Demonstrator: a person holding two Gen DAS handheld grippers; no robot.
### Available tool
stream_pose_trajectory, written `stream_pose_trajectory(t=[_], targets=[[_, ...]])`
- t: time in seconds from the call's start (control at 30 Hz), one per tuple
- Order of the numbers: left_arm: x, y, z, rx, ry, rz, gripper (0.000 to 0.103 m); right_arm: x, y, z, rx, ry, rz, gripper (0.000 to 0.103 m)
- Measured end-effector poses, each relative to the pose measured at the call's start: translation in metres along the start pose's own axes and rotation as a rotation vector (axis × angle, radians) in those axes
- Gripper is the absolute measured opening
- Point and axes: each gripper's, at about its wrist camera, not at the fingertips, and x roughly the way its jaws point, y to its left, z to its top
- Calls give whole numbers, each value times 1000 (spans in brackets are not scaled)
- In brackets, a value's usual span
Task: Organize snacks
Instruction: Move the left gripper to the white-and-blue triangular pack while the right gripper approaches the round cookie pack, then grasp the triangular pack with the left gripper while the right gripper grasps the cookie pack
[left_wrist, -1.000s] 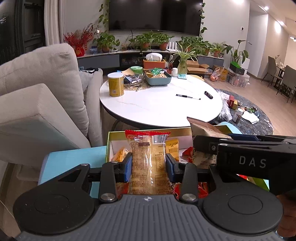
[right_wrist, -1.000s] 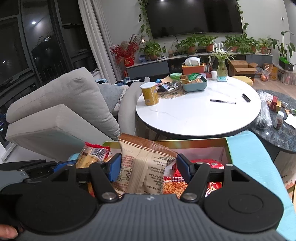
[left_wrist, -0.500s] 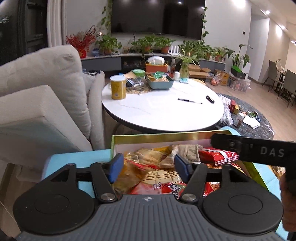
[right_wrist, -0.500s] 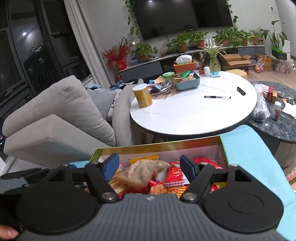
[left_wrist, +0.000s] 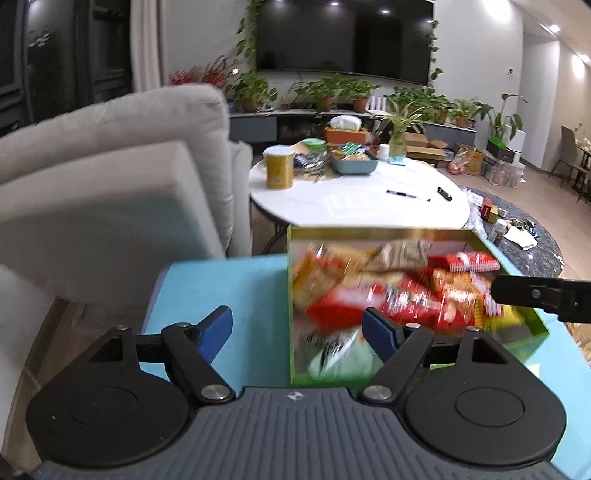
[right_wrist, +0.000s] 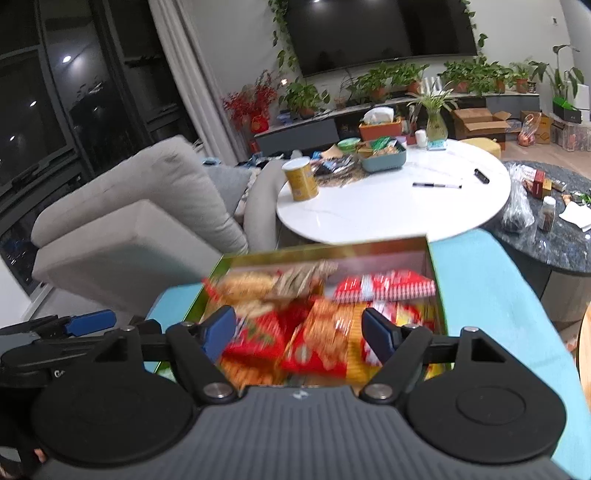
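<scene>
Left wrist view: my left gripper (left_wrist: 297, 330) has its jaws opening, w/ nothing between the blue pads (left_wrist: 216, 326). It straddles the left wall of the green box (left_wrist: 290, 295), 1 pad over the blue cloth (left_wrist: 221, 284), the other over the snack packets (left_wrist: 391, 291) inside. The packets lie loose in a heap, red, orange and tan wrappers mixed; motion blur hides the print, so I can't read any label. A pale packet, possibly green and white, sits at the box's near corner. My right gripper's black finger pokes in from the right edge over the box.

Right wrist view: my right gripper (right_wrist: 299, 330) is spread wide, empty, hanging above the middle of the green box (right_wrist: 437, 273). Snack packets (right_wrist: 325, 325) fill it; a red striped packet (right_wrist: 384, 290) lies flat toward the far right corner. My left gripper (right_wrist: 90, 321) shows low at left, beside the box over the blue cloth (right_wrist: 487, 280).

Beyond the box stands a round white counter (right_wrist: 391, 206) w/ a yellow can (right_wrist: 301, 179), a teal tray (right_wrist: 384, 160) and a pen (right_wrist: 436, 185). A grey sofa (right_wrist: 147, 206) sits left.
</scene>
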Motion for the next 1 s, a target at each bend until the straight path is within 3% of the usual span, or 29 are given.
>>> stream_pose_trajectory(t=[0.17,0.37,0.73,0.8,1.0], targets=[[-8,3,-39,-25,71,-4,79,-6,6,-27,-8,49,16,68],[11,-2,-67,-49,159,-3,77,-4,14,-59,-16,133,39,68],[31,3,-79,-100,210,-11,59,3,18,-85,-20,202,33,68],[34,4,-82,-105,223,-26,44,4,20,-87,-31,204,36,68],[32,5,-83,-111,216,-54,39,9,25,-94,-53,228,36,68]])
